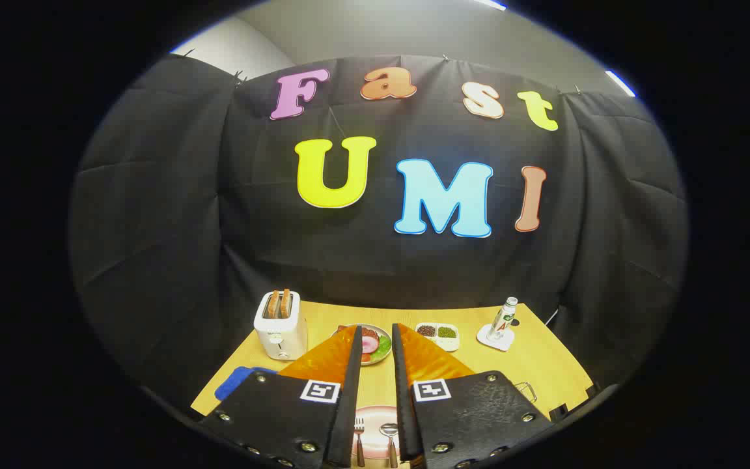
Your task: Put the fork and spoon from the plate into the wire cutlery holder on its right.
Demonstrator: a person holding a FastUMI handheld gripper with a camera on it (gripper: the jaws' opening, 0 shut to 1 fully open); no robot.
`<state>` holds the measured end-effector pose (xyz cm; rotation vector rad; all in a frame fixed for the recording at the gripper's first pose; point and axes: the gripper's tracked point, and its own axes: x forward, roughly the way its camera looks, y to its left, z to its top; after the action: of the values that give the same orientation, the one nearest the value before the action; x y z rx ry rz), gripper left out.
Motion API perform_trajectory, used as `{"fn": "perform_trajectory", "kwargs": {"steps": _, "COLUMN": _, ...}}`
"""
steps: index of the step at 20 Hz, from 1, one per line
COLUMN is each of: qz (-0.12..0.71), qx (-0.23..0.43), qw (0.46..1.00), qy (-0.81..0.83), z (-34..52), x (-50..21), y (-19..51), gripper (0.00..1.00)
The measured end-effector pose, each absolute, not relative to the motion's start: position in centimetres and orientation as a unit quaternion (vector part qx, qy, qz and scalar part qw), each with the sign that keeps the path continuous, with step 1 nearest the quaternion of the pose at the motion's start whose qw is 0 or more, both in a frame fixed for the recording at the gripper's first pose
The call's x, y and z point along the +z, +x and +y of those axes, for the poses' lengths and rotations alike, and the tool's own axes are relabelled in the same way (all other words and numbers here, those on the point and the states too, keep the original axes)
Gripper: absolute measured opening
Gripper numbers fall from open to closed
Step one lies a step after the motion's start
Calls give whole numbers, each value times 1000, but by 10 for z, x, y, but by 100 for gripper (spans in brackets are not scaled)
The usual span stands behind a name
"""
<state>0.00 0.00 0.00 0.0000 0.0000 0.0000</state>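
Note:
A pink plate [375, 414] lies on the wooden table, seen low between my two fingers. On it rest a fork [359, 438] on the left and a spoon [390, 435] on the right, side by side, handles toward me. My gripper [375, 332] hangs above the table, open, with nothing between its fingers. A bit of the wire cutlery holder [526, 391] peeks out behind the right finger, to the right of the plate; most of it is hidden.
A white toaster [280, 326] with toast stands at the far left. Beyond the fingertips sits a plate of food [375, 345], then a white tray of grains [438, 335] and a bottle [502, 319] on a coaster. A blue cloth [235, 381] lies at the left.

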Motion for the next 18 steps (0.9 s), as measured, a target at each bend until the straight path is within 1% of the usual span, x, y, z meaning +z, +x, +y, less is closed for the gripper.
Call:
{"fn": "perform_trajectory", "kwargs": {"steps": 14, "qz": 6, "qx": 16, "qw": 1000, "qy": -1, "z": 8, "x": -5, "y": 2, "gripper": 27}}
{"fn": "perform_trajectory", "kwargs": {"steps": 18, "qz": 25, "qx": 16, "qw": 1000, "qy": 1, "z": 8, "x": -21, "y": 6, "gripper": 27}}
